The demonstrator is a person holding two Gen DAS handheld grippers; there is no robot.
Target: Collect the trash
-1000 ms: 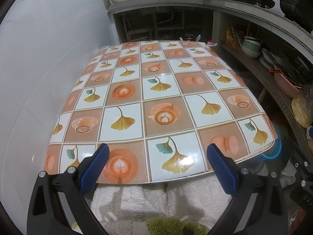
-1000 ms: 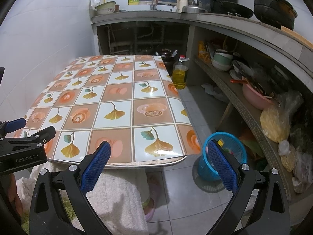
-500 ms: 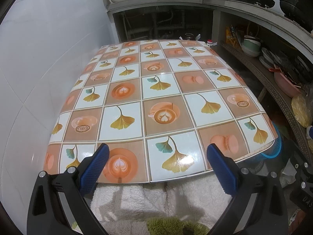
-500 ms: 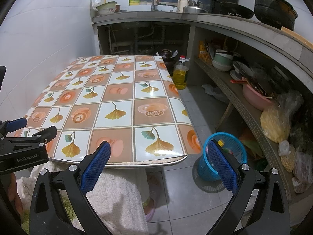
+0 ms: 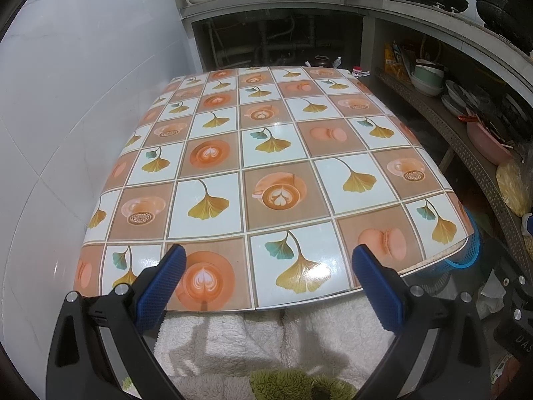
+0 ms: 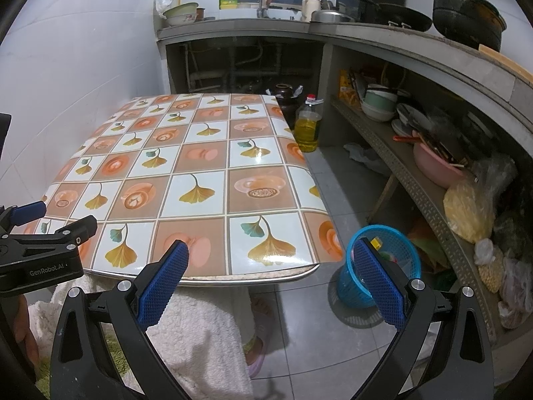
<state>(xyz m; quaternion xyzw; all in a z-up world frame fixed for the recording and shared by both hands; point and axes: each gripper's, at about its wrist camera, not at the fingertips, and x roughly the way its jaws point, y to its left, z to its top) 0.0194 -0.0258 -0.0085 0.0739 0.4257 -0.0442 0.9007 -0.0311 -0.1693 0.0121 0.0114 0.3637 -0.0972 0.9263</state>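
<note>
The table (image 5: 273, 153) with its patterned cloth of ginkgo leaves and coffee cups is filling the middle of both views, and nothing is lying on it that reads as trash; the left claw (image 5: 266, 283) is hovering at the lower centre of its frame over the near edge, its blue pads spread wide and holding nothing; the right claw (image 6: 269, 280) is likewise gaping empty at the lower centre of its view, poised above the table's near right corner. A blue mesh basket (image 6: 396, 250) is standing on the floor at the lower right of the right wrist view, just beside that corner, and small coloured scraps are showing inside it, though what they are cannot be told; only its rim is peeking out in the left wrist view. A crumpled pale bag (image 6: 363, 156) is lying on the floor tiles at centre right, near the oil bottle (image 6: 308, 130); whether it counts as trash is unclear. Judging by this, the table is looking finished, and little seems to be remaining.
</note>
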